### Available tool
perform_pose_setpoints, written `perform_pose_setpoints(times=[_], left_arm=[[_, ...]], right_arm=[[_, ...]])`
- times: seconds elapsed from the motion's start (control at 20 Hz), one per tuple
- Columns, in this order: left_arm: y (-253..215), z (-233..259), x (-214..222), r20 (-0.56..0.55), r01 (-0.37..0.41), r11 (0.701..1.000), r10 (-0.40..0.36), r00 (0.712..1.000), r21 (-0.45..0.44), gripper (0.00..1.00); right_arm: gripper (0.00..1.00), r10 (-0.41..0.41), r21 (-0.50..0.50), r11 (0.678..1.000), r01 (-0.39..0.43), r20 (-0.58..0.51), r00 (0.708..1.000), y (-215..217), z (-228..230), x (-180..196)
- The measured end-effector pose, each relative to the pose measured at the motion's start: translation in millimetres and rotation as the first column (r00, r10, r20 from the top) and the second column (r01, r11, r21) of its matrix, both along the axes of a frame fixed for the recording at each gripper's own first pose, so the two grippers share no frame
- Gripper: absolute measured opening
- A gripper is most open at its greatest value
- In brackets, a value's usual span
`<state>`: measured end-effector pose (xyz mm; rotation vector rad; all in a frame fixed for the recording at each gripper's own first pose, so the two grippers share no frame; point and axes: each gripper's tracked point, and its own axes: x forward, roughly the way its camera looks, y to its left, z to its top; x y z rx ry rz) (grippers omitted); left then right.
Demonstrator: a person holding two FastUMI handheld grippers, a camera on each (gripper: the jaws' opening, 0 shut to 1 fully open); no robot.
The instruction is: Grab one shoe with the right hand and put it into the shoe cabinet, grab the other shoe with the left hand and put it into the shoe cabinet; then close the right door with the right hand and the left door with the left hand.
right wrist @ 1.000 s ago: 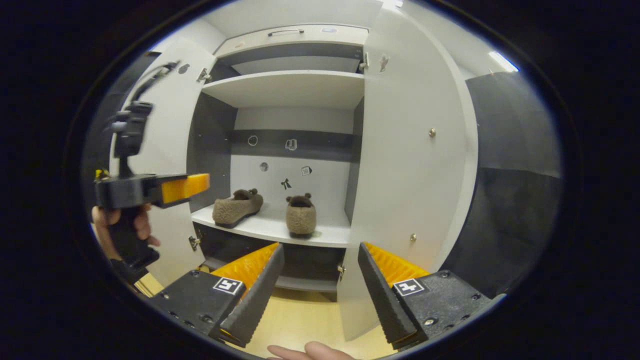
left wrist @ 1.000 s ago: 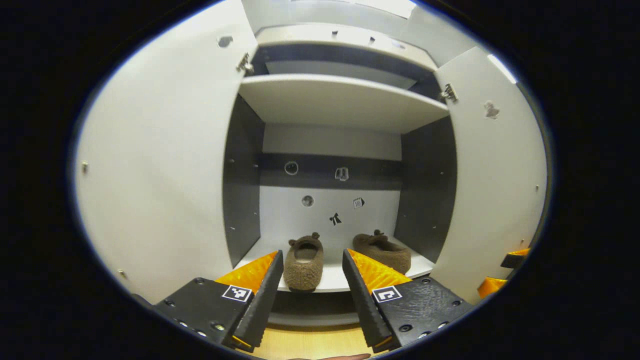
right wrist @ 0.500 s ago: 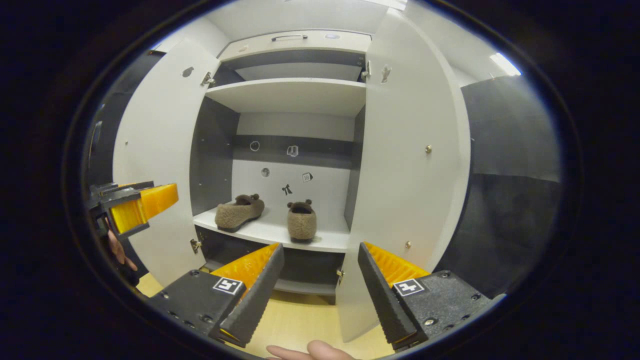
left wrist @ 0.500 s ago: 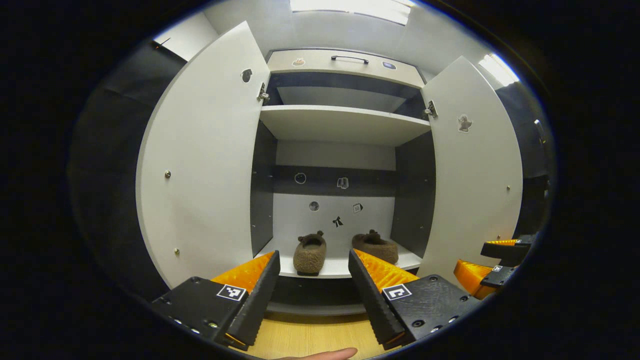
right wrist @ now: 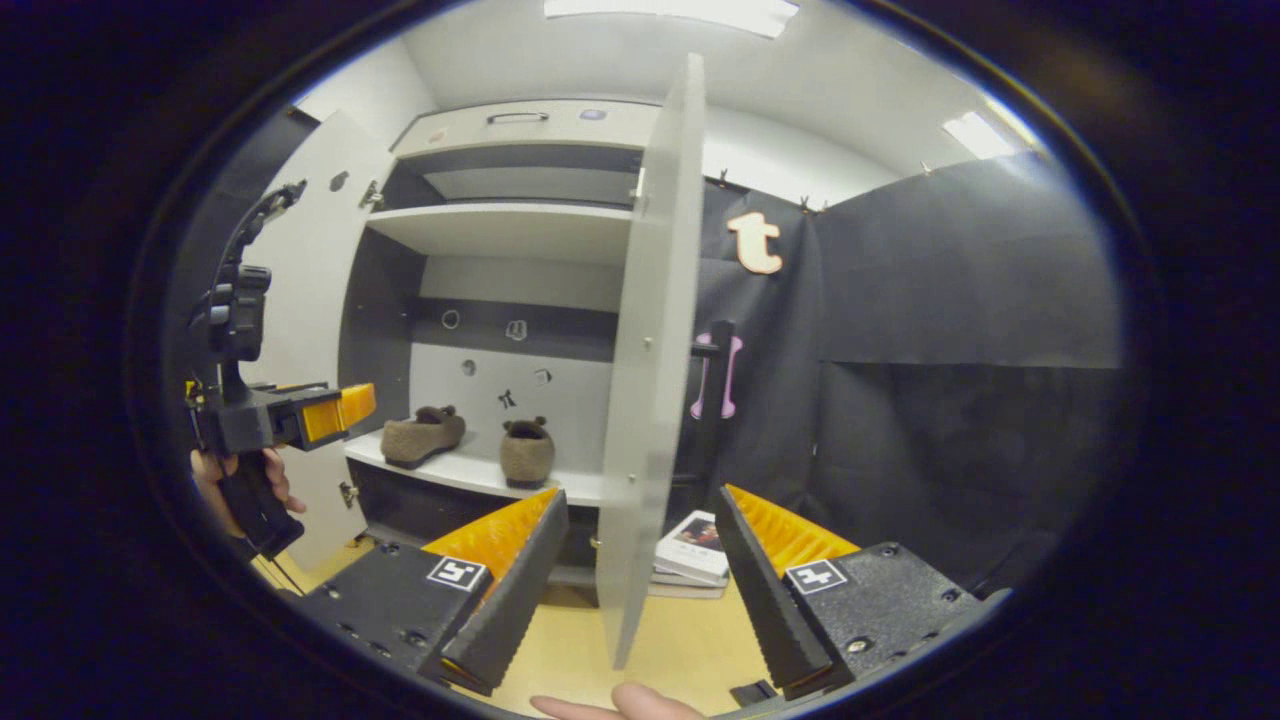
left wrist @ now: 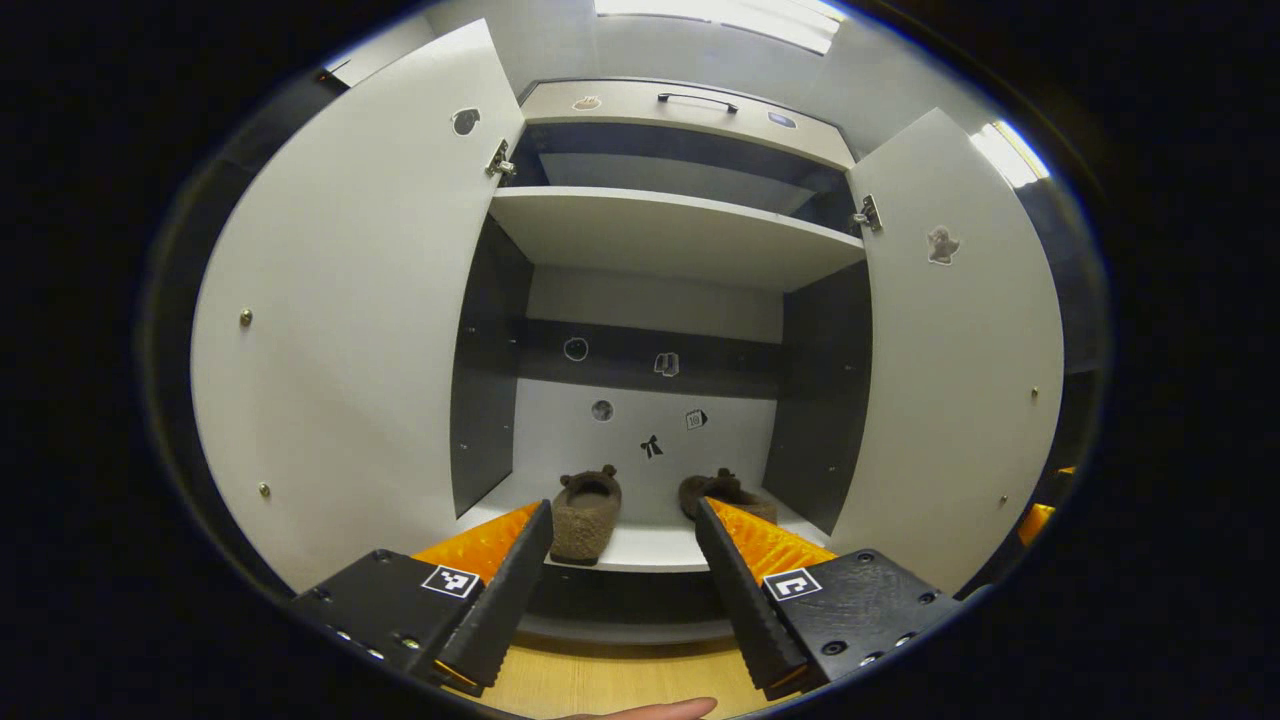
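Observation:
Two brown fuzzy slippers stand on the cabinet's lower shelf (left wrist: 650, 548): one slipper (left wrist: 585, 515) on the left with its heel toward me, the other slipper (left wrist: 715, 492) on the right, partly hidden by a finger. Both white doors stand open, the left door (left wrist: 340, 330) and the right door (left wrist: 950, 370). My left gripper (left wrist: 620, 590) is open and empty in front of the shelf. My right gripper (right wrist: 640, 590) is open, and the right door (right wrist: 645, 400) shows edge-on between its fingers, farther off. Both slippers (right wrist: 422, 437) (right wrist: 527, 452) also appear in the right gripper view, with the hand-held left gripper (right wrist: 345, 408) at the left.
An upper shelf (left wrist: 670, 225) and a top drawer with a handle (left wrist: 697, 98) sit above the slippers. A stack of books (right wrist: 695, 545) lies on the wooden floor (right wrist: 690, 650) behind the right door. Black cloth wall (right wrist: 950, 400) stands to the right of the cabinet.
The right gripper has swung to the right, so the right door now shows edge-on between its fingers. The left gripper has come slightly nearer the cabinet. The slippers have not moved.

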<state>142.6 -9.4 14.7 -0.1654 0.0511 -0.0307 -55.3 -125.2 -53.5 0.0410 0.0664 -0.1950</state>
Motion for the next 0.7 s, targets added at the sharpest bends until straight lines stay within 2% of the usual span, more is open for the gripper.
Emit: perform_pose_setpoints(times=[0.15,0.25,0.4,0.65,0.7], left_arm=[[-19.1,-3.5,5.3,-0.022,0.025,1.0,-0.025,0.999,-0.012,0.88],[-27.3,-3.2,4.2,-0.022,0.034,0.999,-0.035,0.999,-0.005,0.87],[-32.4,1.9,-3.5,0.002,0.047,0.999,-0.047,0.999,0.017,0.87],[-24.5,-1.0,-19.1,0.02,0.029,0.992,-0.032,0.999,0.126,0.87],[-22.8,-3.8,-21.2,0.014,0.029,0.99,-0.031,0.999,0.14,0.88]], right_arm=[[0.94,-0.134,0.022,0.991,0.135,-0.043,0.99,-69.5,-13.1,-1.1],[0.94,-0.154,0.038,0.987,0.157,-0.078,0.985,-93.4,-18.1,10.7],[0.95,-0.12,0.057,0.99,0.128,-0.116,0.986,-101.8,-23.8,38.5],[0.95,-0.047,0.027,0.998,0.05,-0.099,0.994,-73.3,-20.6,61.2],[0.89,-0.063,0.008,0.998,0.064,-0.095,0.994,-73.4,-18.7,60.8]])
